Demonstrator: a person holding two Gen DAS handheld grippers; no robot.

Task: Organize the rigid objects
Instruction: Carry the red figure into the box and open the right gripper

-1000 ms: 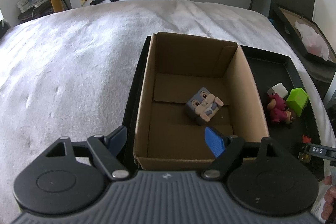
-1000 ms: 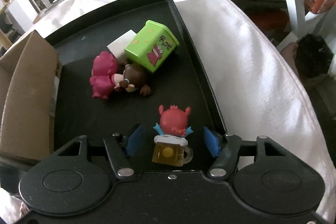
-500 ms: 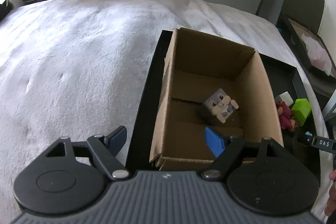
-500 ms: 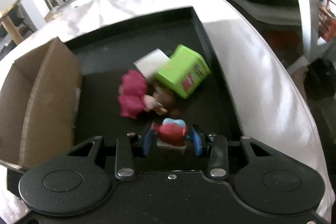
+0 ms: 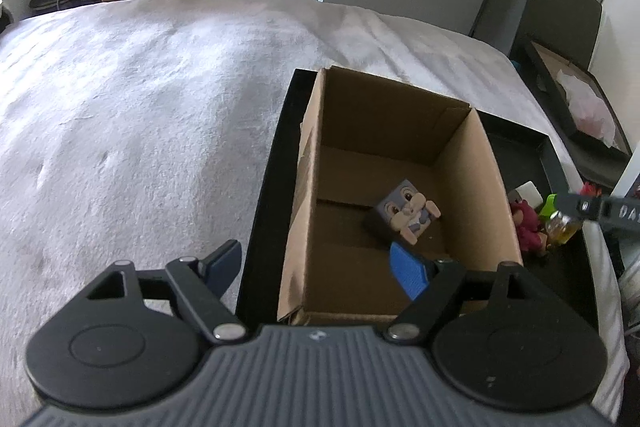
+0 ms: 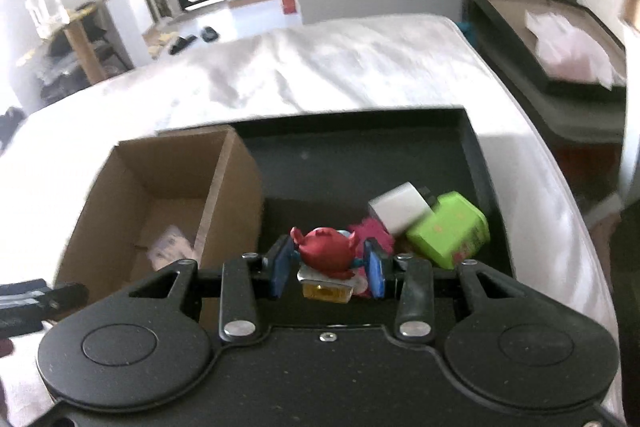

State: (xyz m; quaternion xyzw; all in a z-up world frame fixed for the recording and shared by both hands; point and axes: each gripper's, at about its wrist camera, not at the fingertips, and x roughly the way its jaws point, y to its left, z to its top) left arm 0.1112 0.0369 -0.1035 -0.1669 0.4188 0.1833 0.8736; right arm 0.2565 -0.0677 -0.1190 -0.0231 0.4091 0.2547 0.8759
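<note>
Your right gripper (image 6: 327, 269) jaws clamp the red crab figurine on its amber base (image 6: 326, 259), ready for the brown cardboard box (image 6: 236, 187) at 10 o'clock; left gripper (image 5: 316, 267) jaws gape wide, empty.

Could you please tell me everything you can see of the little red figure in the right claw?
The red figure is a small, glossy, plastic-looking toy: a round red body with stubby horn-like points, a bit of blue at its side, sitting on a white-topped amber translucent mug base. It is upright, clamped between the blue pads of the right claw, lifted above the black tray. Only the pads touch it. Its face is not visible.
</note>
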